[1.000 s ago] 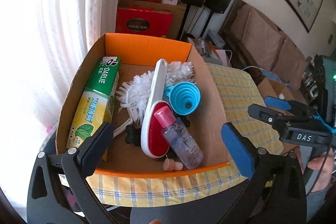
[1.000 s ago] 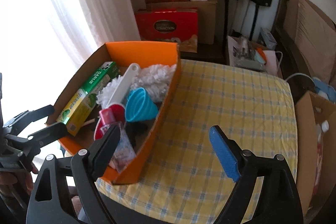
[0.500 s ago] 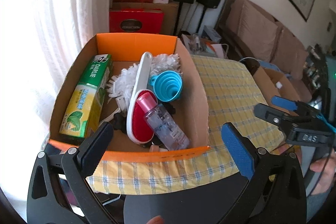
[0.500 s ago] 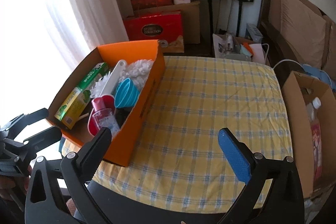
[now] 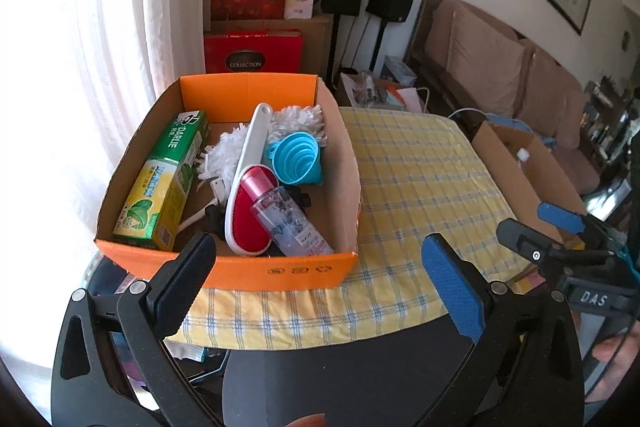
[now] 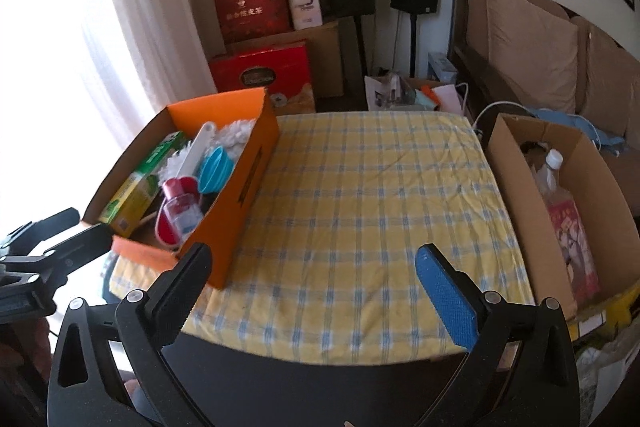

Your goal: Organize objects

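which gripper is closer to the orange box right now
Left. The left gripper hangs just in front of the orange box, its dark finger overlapping the near wall. The right gripper sits off to the box's side, over the checked tablecloth.

Hidden from you: dark items (image 5: 298,197) beneath the bottle (image 5: 290,219), unidentifiable; brown carton (image 6: 516,163) contents mostly obscured; your hand (image 5: 616,349) cut off at frame edge.
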Action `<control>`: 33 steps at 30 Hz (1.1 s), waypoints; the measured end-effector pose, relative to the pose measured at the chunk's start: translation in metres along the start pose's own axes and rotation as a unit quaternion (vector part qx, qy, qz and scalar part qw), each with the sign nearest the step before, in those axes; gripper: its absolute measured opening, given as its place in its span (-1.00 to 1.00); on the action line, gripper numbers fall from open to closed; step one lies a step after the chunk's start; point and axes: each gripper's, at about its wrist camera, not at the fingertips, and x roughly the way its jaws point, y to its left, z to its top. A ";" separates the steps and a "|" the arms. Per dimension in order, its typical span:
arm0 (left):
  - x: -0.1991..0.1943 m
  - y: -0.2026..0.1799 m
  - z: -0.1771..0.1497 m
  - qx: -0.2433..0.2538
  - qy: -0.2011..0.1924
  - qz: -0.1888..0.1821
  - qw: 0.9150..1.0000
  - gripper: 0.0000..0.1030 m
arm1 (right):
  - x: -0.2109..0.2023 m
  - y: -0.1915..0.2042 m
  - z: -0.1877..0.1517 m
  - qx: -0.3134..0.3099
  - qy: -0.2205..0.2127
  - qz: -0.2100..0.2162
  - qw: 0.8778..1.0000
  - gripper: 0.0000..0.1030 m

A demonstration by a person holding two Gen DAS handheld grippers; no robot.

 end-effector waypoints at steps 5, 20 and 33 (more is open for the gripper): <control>-0.008 -0.004 -0.012 -0.003 -0.001 0.012 1.000 0.99 | -0.012 -0.002 -0.010 0.008 -0.007 0.000 1.000 1.00; -0.033 0.000 -0.037 -0.012 -0.008 0.031 0.999 0.99 | -0.038 -0.002 -0.035 0.010 -0.020 -0.037 0.999 1.00; -0.029 -0.001 -0.044 -0.013 -0.002 0.031 0.999 0.99 | -0.040 0.001 -0.039 0.010 -0.023 -0.055 0.998 1.00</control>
